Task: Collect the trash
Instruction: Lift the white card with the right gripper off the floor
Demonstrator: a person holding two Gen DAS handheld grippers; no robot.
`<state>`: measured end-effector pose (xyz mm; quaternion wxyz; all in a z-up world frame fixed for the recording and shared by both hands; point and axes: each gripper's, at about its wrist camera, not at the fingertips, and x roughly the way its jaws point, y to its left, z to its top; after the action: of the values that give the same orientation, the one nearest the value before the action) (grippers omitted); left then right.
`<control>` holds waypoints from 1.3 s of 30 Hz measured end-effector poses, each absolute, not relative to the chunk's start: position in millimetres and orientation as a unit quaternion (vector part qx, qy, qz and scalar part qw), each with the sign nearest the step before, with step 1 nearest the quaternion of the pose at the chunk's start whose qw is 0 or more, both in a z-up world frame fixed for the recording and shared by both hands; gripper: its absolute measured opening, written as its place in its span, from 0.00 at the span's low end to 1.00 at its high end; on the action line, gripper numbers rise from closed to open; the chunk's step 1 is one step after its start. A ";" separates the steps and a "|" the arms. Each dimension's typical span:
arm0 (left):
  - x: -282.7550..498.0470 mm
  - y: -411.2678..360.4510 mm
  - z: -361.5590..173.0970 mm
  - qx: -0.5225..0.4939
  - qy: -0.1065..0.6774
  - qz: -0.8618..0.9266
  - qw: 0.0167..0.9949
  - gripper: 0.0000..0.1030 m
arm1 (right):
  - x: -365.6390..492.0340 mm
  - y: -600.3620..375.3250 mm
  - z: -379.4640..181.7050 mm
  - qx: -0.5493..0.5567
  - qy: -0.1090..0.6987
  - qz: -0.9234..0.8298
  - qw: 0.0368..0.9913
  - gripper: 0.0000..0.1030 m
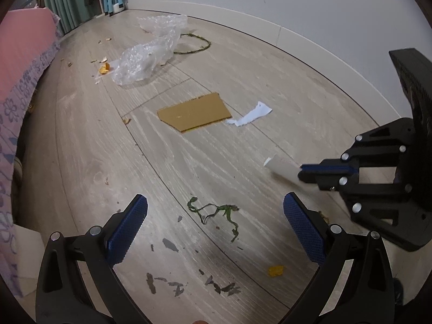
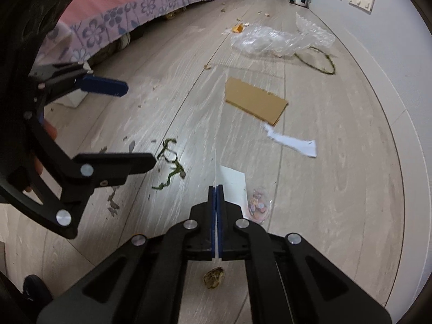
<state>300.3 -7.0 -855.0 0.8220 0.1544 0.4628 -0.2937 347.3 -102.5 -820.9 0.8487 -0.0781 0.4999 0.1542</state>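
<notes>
In the right wrist view my right gripper is shut on a white paper sheet, seen partly edge-on and lifted off the wood floor. The left wrist view shows the same paper sticking out of the right gripper at the right. My left gripper stands open, with nothing between its blue pads, above a green stem scrap and dark leaf bits. It shows in the right wrist view as the left gripper, beside the stem.
On the floor lie a cardboard piece, torn white paper, bubble wrap, orange peel, a vine loop, a yellow scrap, a brown lump and a clear wrapper. A bed with a pink cover borders the left; the wall runs along the right.
</notes>
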 end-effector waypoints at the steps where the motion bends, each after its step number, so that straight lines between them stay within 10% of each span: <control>1: 300.3 -7.1 -849.4 0.154 0.467 -0.290 0.821 0.95 | 347.1 -104.4 -810.8 -0.077 0.503 0.152 0.848 0.03; 26: 246.9 -34.0 -274.3 0.118 0.488 -0.227 0.835 0.95 | 304.3 -148.9 -261.3 0.012 0.500 0.127 0.856 0.03; 39: 246.1 -25.0 -159.1 0.060 0.465 -0.193 0.862 0.95 | 325.3 -148.6 -147.6 -0.014 0.474 0.140 0.869 0.03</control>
<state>246.1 -25.0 -159.1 0.8621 0.0600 0.4649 -0.1925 325.3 -148.6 -147.6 0.8689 -0.0138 0.4744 0.1401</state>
